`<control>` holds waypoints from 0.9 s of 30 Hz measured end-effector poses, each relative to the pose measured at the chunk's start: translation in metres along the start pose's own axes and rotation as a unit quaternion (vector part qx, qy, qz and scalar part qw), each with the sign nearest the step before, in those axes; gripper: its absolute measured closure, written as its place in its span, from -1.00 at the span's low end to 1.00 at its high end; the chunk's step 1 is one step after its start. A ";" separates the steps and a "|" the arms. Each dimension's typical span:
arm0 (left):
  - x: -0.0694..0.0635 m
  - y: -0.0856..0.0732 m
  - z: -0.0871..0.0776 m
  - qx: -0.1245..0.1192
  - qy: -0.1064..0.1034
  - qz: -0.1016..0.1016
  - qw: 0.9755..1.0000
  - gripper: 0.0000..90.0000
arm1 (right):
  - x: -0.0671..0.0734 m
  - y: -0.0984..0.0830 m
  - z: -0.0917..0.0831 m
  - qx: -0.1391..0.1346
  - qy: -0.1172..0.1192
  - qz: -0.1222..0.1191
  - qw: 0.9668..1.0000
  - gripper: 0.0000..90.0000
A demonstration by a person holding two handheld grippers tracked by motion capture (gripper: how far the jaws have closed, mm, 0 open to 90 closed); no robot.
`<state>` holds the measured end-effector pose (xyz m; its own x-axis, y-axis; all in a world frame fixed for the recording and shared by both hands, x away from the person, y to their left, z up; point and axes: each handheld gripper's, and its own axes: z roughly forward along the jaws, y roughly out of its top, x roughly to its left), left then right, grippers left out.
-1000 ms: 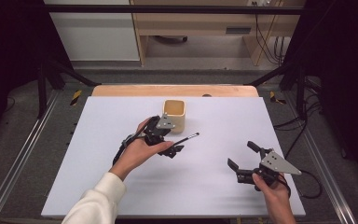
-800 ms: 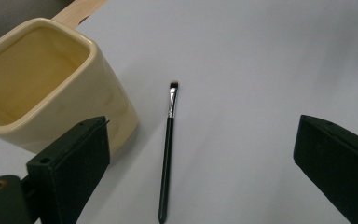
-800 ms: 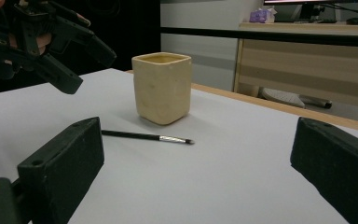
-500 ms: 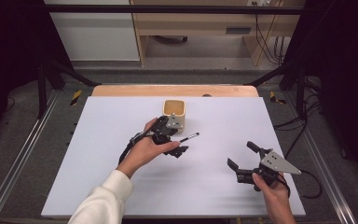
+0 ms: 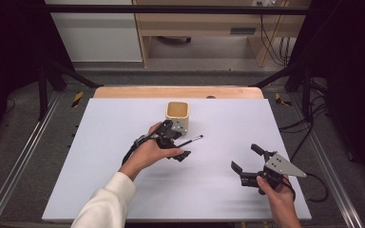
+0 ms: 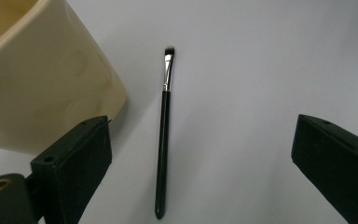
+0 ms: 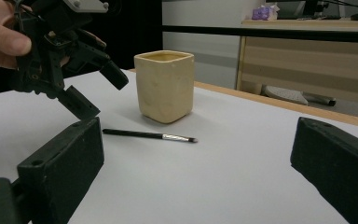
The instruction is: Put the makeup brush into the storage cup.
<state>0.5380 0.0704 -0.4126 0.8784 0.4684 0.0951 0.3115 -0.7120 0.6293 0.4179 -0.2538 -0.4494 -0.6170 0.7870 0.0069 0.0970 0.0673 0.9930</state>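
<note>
High view: two released claws [image 5: 179, 142] [image 5: 250, 159], one brush [image 5: 189, 141], one cup [image 5: 177, 115].

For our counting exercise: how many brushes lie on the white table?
1. The brush lies flat on the table, beside the cream cup, between the open left gripper jaws. The cup's inside is partly hidden.
</note>
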 end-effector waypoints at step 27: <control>0.007 -0.016 0.019 0.028 -0.004 -0.013 1.000 -0.79 | 0.001 -0.001 0.001 0.005 0.001 -0.003 1.000 -0.93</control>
<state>0.5456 0.0748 -0.4362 0.8728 0.4827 0.0721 0.3542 -0.7282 0.5867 0.4179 -0.2520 -0.4501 -0.6194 0.7851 0.0015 0.1016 0.0783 0.9917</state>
